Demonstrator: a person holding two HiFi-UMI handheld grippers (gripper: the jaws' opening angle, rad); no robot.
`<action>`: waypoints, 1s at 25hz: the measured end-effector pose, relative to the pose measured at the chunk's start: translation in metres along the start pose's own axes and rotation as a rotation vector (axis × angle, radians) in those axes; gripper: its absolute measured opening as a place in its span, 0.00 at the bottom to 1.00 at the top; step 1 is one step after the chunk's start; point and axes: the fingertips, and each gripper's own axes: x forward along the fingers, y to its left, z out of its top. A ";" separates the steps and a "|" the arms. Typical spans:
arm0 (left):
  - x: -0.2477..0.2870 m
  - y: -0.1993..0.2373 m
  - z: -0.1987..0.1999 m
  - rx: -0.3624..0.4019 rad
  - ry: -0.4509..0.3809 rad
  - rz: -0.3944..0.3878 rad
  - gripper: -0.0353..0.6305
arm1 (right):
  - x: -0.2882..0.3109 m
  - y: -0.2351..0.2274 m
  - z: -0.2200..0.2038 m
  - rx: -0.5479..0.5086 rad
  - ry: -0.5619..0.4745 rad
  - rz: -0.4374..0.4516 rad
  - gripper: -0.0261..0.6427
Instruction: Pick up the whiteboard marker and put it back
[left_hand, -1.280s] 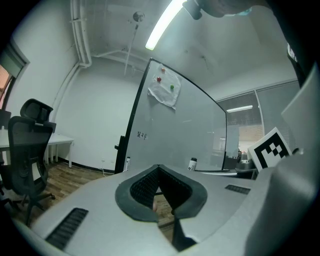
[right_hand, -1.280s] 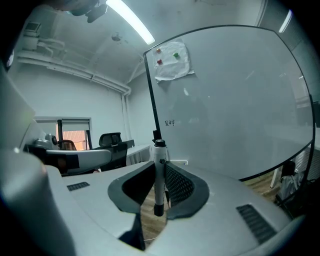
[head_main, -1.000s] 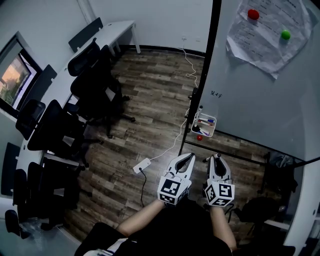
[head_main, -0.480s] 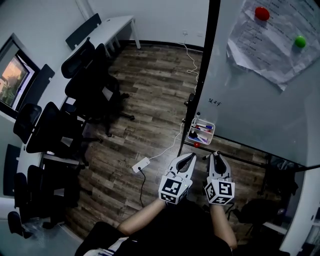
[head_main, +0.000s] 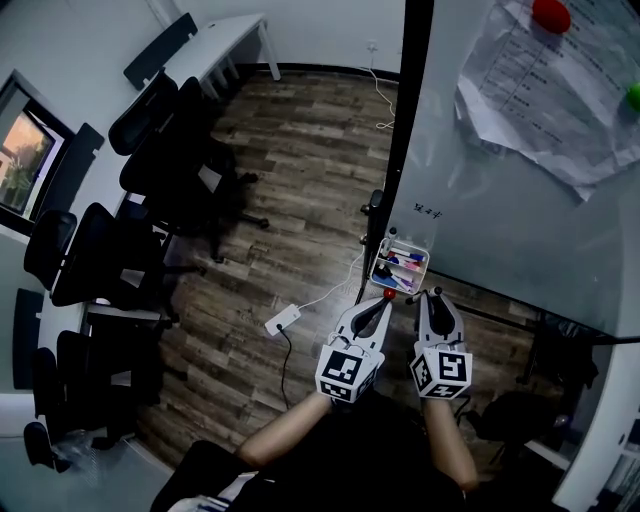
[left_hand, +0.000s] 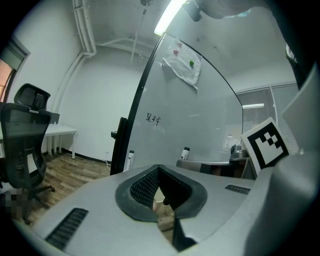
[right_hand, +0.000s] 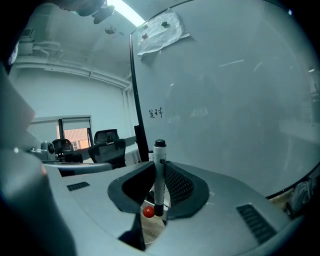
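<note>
A whiteboard marker (right_hand: 159, 152), white with a black cap, stands upright between the pads of my right gripper (right_hand: 159, 172), which is shut on it. In the head view that gripper (head_main: 428, 297) is just short of the small white tray (head_main: 424, 252) fixed low on the whiteboard (head_main: 500, 200); several markers lie in the tray. My left gripper (head_main: 383, 304) hangs beside the right one, level with it. Its jaws (left_hand: 158, 170) are shut with nothing between them. A red ball (head_main: 389, 294) shows just below the tray, also seen past the marker as a red ball (right_hand: 148, 212).
The whiteboard's black frame post (head_main: 400, 120) rises ahead of my left gripper. A sheet of paper (head_main: 540, 90) hangs on the board under a red magnet (head_main: 551, 14). Black office chairs (head_main: 160, 150) stand along desks at the left. A white power strip (head_main: 283, 322) lies on the wooden floor.
Both grippers have moved forward toward the tray on the whiteboard, which now sits closer to their tips. The marker stays held in the right gripper.
</note>
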 end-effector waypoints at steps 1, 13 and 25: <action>0.002 0.001 -0.001 -0.007 0.003 0.003 0.06 | 0.003 -0.001 0.001 0.001 -0.001 0.003 0.15; 0.022 0.009 -0.008 -0.038 0.028 0.034 0.06 | 0.027 -0.014 -0.003 0.023 0.019 0.024 0.15; 0.041 0.011 -0.011 -0.041 0.050 0.043 0.06 | 0.047 -0.022 -0.033 0.042 0.092 0.034 0.15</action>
